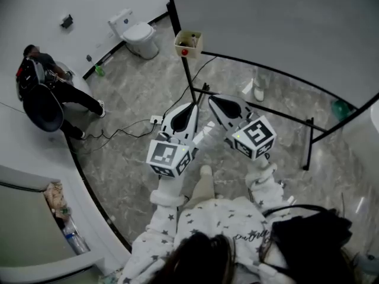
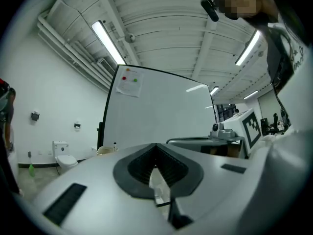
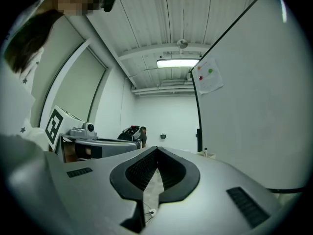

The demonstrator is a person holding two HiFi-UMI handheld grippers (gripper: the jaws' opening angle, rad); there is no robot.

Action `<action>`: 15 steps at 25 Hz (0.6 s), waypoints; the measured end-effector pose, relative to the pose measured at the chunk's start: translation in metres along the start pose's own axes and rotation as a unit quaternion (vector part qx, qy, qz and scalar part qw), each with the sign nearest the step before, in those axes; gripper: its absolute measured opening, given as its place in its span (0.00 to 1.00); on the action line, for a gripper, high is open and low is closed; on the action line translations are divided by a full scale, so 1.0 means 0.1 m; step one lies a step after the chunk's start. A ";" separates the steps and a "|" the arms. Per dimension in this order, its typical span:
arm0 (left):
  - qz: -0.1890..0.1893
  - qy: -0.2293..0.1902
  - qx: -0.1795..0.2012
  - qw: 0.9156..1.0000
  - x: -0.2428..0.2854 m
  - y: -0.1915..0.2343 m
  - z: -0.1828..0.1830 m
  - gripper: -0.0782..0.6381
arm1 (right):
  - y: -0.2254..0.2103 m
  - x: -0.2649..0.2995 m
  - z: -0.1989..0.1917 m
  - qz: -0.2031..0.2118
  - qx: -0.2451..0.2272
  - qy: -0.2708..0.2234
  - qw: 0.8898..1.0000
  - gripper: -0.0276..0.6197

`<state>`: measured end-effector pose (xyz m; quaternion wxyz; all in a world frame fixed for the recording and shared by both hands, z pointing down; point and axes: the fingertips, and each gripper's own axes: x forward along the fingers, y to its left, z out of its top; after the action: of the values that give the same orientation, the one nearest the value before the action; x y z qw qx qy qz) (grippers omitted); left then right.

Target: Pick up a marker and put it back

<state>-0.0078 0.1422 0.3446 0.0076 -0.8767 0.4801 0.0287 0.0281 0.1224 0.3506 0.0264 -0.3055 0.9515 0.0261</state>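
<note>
While both tools hang side by side over the grey marble floor (image 1: 130,164), the whiteboard (image 1: 284,22) on its black stand fills the upper right of the head view. Far to the left, a person (image 1: 50,90) sits near a toilet (image 1: 137,35). The left gripper (image 2: 156,146) has its jaws together with nothing between them. The right gripper (image 3: 157,149) is likewise closed and empty. A cream box (image 1: 189,43) hangs on the board's edge. A small capped stick, probably the marker (image 3: 205,152), stands in it, well apart from both grippers.
</note>
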 end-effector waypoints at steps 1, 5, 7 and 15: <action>-0.002 -0.002 0.000 1.000 0.07 0.07 -0.02 0.10 | -0.07 0.08 -0.01 0.000 -0.002 -0.001 1.000 0.05; -0.012 -0.005 0.002 1.000 0.39 0.44 -0.07 0.10 | -0.33 0.48 0.00 0.002 -0.013 -0.009 1.000 0.05; -0.020 -0.006 0.004 1.000 0.56 0.63 -0.06 0.10 | -0.48 0.70 0.02 0.000 -0.018 -0.015 1.000 0.05; -0.044 -0.006 0.013 0.999 1.10 1.31 -0.03 0.10 | -0.97 1.37 0.08 -0.029 -0.034 -0.028 0.999 0.05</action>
<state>-0.0588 -0.0208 0.3430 0.0227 -0.8967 0.4411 0.0272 -0.0265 -0.0350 0.3302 0.0434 -0.3327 0.9397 0.0657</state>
